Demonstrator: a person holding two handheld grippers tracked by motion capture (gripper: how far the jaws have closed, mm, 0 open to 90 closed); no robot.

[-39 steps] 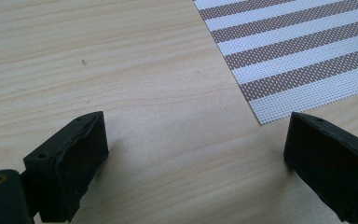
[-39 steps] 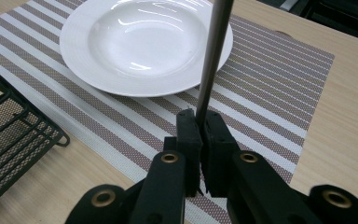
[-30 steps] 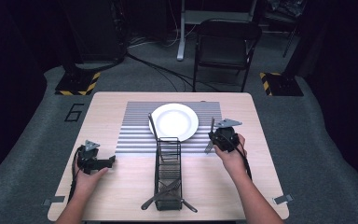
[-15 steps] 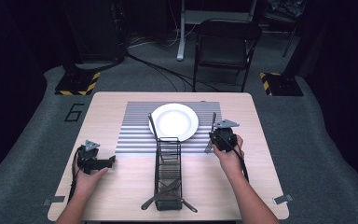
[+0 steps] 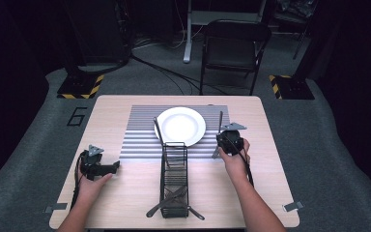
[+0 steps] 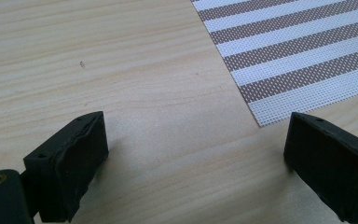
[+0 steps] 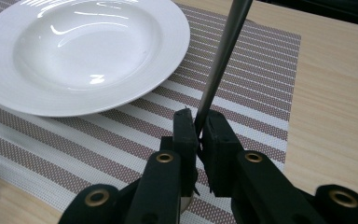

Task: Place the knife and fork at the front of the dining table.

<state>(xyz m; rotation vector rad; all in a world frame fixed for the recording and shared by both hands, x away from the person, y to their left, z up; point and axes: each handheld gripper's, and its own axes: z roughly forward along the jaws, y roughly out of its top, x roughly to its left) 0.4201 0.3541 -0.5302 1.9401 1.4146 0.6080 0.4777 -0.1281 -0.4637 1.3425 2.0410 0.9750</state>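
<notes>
My right gripper (image 5: 221,140) (image 7: 199,135) is shut on a slim metal utensil (image 5: 220,123) (image 7: 219,60). It holds the utensil low over the striped placemat (image 5: 140,137) (image 7: 261,60), just right of the white plate (image 5: 180,125) (image 7: 84,51), and the handle points to the far side. Which kind of utensil it is I cannot tell. My left gripper (image 5: 115,166) (image 6: 196,154) rests open on the bare wood at the table's left, off the placemat's corner (image 6: 298,56), with nothing between its jaws.
A black wire cutlery basket (image 5: 174,176) stands lengthwise at the table's front middle, with dark utensils (image 5: 171,203) crossed at its near end. Another utensil (image 5: 158,129) lies on the mat left of the plate. A folding chair (image 5: 234,46) stands beyond the table.
The right gripper and its utensil have edged slightly toward the far side beside the plate. The left gripper has stayed where it was.
</notes>
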